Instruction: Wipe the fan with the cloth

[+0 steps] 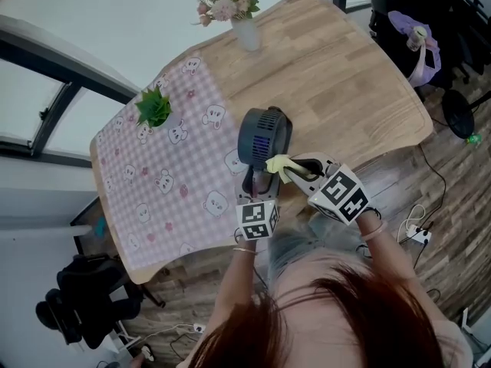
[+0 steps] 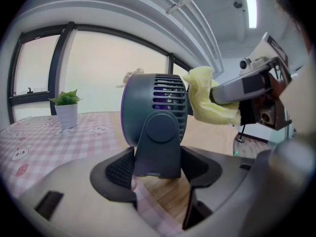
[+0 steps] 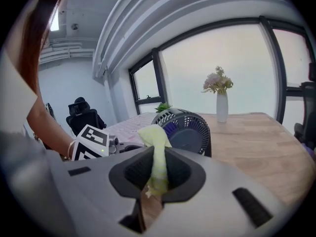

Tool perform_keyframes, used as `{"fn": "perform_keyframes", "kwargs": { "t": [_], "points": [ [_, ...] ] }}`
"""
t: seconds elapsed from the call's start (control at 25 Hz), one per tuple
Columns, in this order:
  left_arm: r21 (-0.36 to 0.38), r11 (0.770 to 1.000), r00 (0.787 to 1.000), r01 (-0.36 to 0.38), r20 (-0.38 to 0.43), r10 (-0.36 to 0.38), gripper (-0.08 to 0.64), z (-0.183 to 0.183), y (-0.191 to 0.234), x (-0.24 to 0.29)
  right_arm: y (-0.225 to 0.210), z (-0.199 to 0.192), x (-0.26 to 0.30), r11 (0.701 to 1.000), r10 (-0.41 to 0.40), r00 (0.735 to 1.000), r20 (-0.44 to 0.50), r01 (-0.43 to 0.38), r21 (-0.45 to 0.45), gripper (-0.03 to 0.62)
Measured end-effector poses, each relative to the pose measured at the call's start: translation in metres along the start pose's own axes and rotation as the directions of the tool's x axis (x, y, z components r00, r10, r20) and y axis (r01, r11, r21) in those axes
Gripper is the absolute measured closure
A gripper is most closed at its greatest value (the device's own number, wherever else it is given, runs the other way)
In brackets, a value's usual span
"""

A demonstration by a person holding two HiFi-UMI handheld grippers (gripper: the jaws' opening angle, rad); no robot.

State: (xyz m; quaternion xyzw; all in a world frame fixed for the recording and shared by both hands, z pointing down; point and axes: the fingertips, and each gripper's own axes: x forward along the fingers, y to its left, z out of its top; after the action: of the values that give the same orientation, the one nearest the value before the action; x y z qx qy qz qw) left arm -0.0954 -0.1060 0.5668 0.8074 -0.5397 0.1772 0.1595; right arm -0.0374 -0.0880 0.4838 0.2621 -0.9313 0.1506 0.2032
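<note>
A small dark grey fan [image 1: 265, 135] stands near the front edge of the wooden table [image 1: 345, 75]. My left gripper [image 1: 257, 184] is shut on the fan's stand [image 2: 159, 147], which sits between the two pads. My right gripper [image 1: 298, 172] is shut on a yellow cloth [image 1: 279, 164], and the cloth's free end rests against the fan's right rear side. In the left gripper view the cloth [image 2: 208, 100] touches the fan's grille [image 2: 163, 94]. In the right gripper view the cloth [image 3: 157, 149] stands up between the jaws, just before the fan [image 3: 186, 128].
A pink checked tablecloth [image 1: 169, 175] with bear prints covers the table's left half. A small green potted plant [image 1: 154, 107] stands on it. A white vase of flowers [image 1: 244, 25] stands at the far edge. An office chair [image 1: 418, 21] and floor cables lie to the right.
</note>
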Motion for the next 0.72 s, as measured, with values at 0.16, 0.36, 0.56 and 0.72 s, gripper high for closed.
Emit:
{"fn": "perform_keyframes", "kwargs": {
  "t": [0.16,0.36,0.56,0.72],
  "points": [
    [0.002,1.000,1.000,-0.001,-0.009,0.001,0.278,0.000,-0.001,-0.001,-0.005,0.003,0.000,1.000,-0.030,1.000,0.003,0.030,0.000,0.545],
    [0.005,1.000,1.000,0.002,-0.015,-0.002,0.278,-0.001,-0.001,-0.001,-0.014,0.005,0.002,0.998,-0.059,0.998,0.002,0.059,0.010,0.545],
    [0.007,1.000,1.000,0.005,-0.022,-0.005,0.278,0.000,-0.002,-0.001,-0.028,0.014,0.001,0.994,-0.107,0.994,0.034,0.107,0.016,0.545],
    [0.010,1.000,1.000,0.006,-0.025,-0.006,0.278,0.000,-0.001,-0.001,-0.029,0.017,0.004,0.994,-0.112,0.993,0.038,0.112,0.023,0.545]
  ]
}}
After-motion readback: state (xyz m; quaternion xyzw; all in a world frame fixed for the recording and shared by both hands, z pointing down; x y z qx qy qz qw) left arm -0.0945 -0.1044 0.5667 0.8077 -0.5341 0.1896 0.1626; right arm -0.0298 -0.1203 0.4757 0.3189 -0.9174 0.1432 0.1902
